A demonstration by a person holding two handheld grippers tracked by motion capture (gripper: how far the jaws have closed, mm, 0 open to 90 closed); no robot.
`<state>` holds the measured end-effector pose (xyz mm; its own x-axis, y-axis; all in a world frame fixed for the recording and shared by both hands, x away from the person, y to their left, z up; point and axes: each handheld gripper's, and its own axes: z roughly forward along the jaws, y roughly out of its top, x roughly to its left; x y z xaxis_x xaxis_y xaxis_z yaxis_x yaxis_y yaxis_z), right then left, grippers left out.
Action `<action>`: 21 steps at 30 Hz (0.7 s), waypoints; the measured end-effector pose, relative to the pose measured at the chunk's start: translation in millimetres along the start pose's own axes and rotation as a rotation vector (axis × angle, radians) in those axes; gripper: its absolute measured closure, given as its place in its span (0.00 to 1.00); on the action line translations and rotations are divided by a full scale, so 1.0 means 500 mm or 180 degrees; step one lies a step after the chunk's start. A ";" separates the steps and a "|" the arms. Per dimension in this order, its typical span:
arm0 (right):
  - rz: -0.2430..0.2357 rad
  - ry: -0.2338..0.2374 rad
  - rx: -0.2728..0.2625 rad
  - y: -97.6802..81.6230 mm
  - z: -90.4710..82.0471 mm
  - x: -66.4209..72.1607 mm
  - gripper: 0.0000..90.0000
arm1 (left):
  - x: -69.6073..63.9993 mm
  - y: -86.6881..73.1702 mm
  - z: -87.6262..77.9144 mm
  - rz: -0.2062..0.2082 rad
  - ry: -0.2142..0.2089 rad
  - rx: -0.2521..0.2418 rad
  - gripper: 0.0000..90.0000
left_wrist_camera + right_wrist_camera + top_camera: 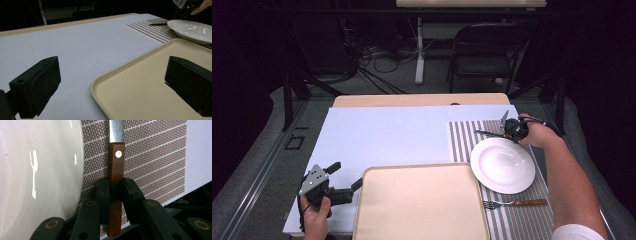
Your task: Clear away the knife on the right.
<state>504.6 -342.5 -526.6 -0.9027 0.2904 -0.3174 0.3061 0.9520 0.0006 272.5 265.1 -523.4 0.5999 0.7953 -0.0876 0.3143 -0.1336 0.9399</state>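
Observation:
A knife with a brown wooden handle (116,170) and a steel blade (116,130) lies over the striped placemat (155,157), just beside the rim of a white plate (37,170). My right gripper (115,192) is shut on the handle, its pads pressing both sides. From above, that gripper (511,129) sits at the plate's (503,165) far edge and the knife (484,133) points left. My left gripper (346,175) stands open at the left rim of the beige tray (422,205), nothing between its fingers (37,85).
A fork (514,203) with a wooden handle lies on the placemat (462,140) near the front edge, right of the tray. The pale blue tabletop (387,135) stretches behind the tray. A folding chair (484,50) stands beyond the table.

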 end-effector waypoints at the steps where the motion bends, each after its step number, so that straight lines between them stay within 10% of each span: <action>1: -0.0008 -0.0076 0.0010 0.000 -0.001 0.001 0.85 | 0.000 0.000 0.000 0.0001 -0.0001 0.0001 0.00; 21: 0.0052 -0.0071 -0.0075 -0.007 -0.002 0.003 0.85 | 0.002 0.000 -0.001 -0.0014 0.0011 0.0008 0.00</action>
<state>502.1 -345.3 -526.2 -0.8906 0.3039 -0.3383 0.3133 0.9493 0.0280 273.0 266.3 -523.4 0.5959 0.7979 -0.0904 0.3185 -0.1316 0.9387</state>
